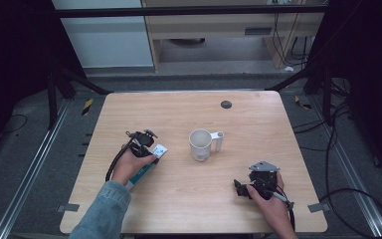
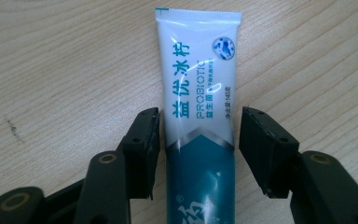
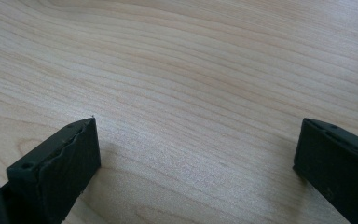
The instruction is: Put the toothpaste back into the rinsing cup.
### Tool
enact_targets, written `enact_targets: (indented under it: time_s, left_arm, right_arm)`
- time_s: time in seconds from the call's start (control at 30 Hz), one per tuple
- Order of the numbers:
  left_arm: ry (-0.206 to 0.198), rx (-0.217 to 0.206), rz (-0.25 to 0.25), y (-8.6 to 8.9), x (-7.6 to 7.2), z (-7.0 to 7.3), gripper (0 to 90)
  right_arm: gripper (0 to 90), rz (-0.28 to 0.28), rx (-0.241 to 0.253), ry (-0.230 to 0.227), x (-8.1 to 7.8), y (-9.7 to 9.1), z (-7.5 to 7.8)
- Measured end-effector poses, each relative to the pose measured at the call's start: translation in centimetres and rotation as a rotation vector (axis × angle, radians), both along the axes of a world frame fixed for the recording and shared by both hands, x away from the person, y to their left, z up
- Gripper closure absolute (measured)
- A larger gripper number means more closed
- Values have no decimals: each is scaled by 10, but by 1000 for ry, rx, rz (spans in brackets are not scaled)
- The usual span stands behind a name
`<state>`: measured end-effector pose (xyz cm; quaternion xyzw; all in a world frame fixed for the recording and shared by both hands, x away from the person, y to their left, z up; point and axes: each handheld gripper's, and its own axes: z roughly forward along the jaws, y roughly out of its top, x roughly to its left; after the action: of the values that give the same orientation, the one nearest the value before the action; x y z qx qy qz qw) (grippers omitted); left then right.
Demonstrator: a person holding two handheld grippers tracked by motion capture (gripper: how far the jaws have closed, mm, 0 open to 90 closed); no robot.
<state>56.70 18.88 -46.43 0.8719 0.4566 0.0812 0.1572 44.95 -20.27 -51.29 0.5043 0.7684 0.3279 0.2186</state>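
A white and teal toothpaste tube (image 2: 199, 88) lies flat on the wooden table (image 1: 189, 199). My left gripper (image 2: 200, 114) is open and straddles the tube's middle: the left jaw is almost against it, and a narrow gap remains at the right jaw. In the high view the left gripper (image 1: 144, 144) sits over the tube (image 1: 158, 150) at the table's left, held by a hand in a denim sleeve. My right gripper (image 3: 199, 123) is wide open over bare wood; the high view puts it (image 1: 239, 188) near the front right.
A white mug (image 1: 200, 144) stands upright mid-table with its handle pointing right, between the two grippers. A small dark round disc (image 1: 226, 104) sits near the far edge. Black frame struts and cables surround the table on the floor.
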Motion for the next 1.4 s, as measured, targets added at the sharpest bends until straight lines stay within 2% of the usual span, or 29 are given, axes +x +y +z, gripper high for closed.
enact_targets:
  time_s: [0.17, 0.5, 0.93, 1.23, 1.3, 1.33, 1.4]
  left_arm:
    - [0, 12, -4, 1, 1, -1, 505]
    - [5, -7, 5, 2, 2, -3, 527]
    - [-24, -1, 4, 0, -1, -4, 567]
    - [-53, 5, -9, -1, -4, -2, 676]
    - [-64, -8, -8, 0, -6, 0, 701]
    - [-73, -8, -13, 0, -7, 2, 748]
    - [-76, -14, -10, 1, -7, 2, 761]
  right_arm:
    - [5, 0, 0, 0, 0, 0, 0]
    - [5, -1, 1, 1, 0, 0, 0]
    - [5, 0, 0, -1, 0, 0, 0]
    - [5, 0, 0, 0, 0, 0, 0]
    - [5, -1, 0, 0, 0, 0, 0]
    - [5, 0, 0, 0, 0, 0, 0]
    - [5, 0, 0, 0, 0, 0, 0]
